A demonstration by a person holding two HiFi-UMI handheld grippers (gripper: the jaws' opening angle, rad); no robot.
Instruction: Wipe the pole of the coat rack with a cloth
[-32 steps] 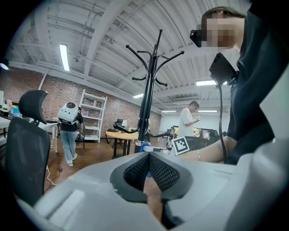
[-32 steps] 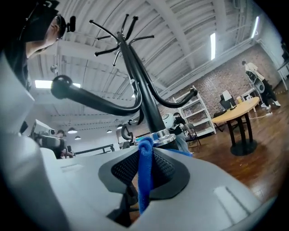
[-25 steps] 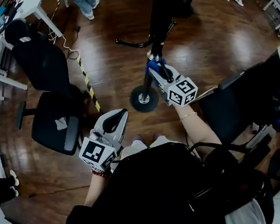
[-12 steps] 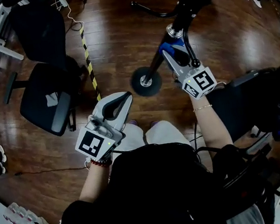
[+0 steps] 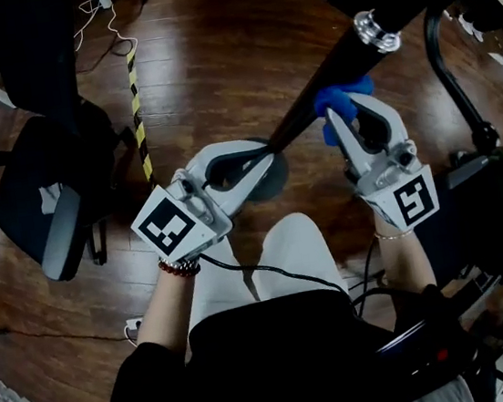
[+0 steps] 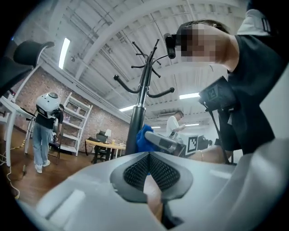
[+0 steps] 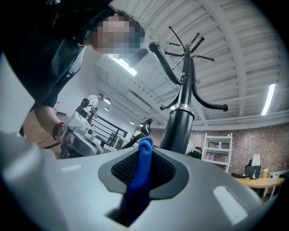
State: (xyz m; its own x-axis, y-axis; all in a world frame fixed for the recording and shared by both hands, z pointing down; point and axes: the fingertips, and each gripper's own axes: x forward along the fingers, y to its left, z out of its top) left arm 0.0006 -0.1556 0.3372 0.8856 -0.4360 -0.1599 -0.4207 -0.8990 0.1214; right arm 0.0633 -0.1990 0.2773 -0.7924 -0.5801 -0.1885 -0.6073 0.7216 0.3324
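Note:
The coat rack's black pole (image 5: 335, 69) slants from a silver collar (image 5: 377, 30) at the upper right down toward the middle of the head view. My right gripper (image 5: 350, 109) is shut on a blue cloth (image 5: 341, 99), which presses against the pole just below the collar. In the right gripper view the cloth (image 7: 142, 176) stands up between the pads, with the pole (image 7: 178, 126) right behind it. My left gripper (image 5: 259, 153) is shut with nothing in it, its tip beside the pole's lower part. The left gripper view shows the pole (image 6: 137, 117) and cloth (image 6: 143, 137) beyond the jaws.
A black office chair (image 5: 41, 205) stands at the left, with yellow-black tape (image 5: 137, 109) on the wood floor beside it. A dark curved stand (image 5: 456, 77) rises at the right. My legs lie below the grippers. A person (image 6: 43, 126), a table (image 6: 104, 144) and shelves (image 7: 216, 149) are farther off.
The right gripper and cloth have slid down the pole, away from the silver collar. The left gripper has moved up and right, close to the pole's lower part.

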